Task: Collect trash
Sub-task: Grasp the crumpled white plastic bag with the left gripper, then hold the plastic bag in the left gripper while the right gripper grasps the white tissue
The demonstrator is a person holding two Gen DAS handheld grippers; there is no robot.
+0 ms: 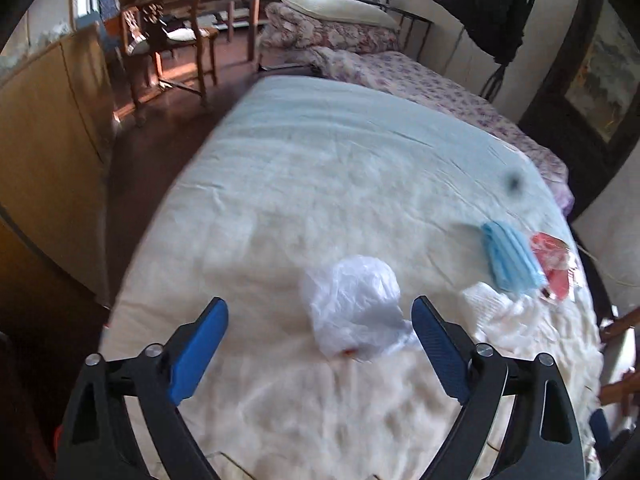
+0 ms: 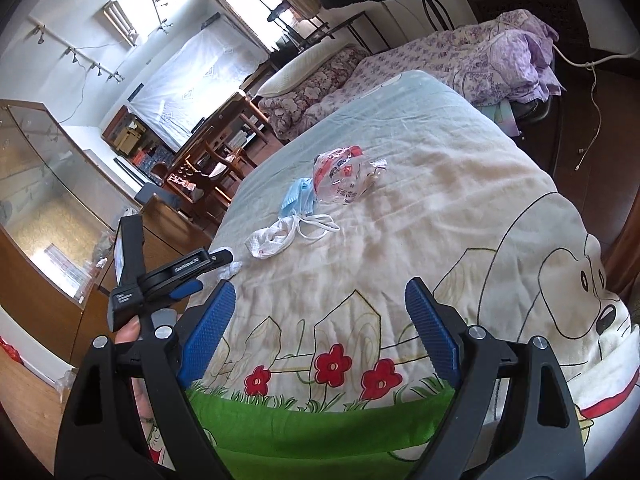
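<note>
Left tongs (image 1: 320,322) are hovering over the bed (image 1: 320,168), gaping wide and holding nothing; the white bag (image 1: 354,306) is sitting crumpled on the bed right between the blue pads, slightly ahead of the tips, not touching either as far as I can tell. Bag is roughly round, no clear long axis, so no wrist turn looks needed, just a short push forward and down before closing. Right tongs (image 2: 320,308) are also spread wide and empty, hanging near the bed's foot over the flower print, well apart from any trash. Left hand is clearly the nearer one for the bag. Rest of the trash is lying right of the bag in the left view: white mask (image 2: 272,240) with loose ear loops just beside it, blue mask (image 1: 510,258) beyond that with its long axis running away from the camera, and a clear red-printed wrapper (image 2: 340,180) touching the blue mask on its far side. From the right tongs these three are lying ahead and left, closer to it than the bag. Bag is almost hidden in the right view, only a white scrap showing behind the left tool. Something small and orange-red is showing under the bag's near edge, too blurred to name. A dark smudge on the left lens is blotting the bed's far right. Left view is motion-blurred.
</note>
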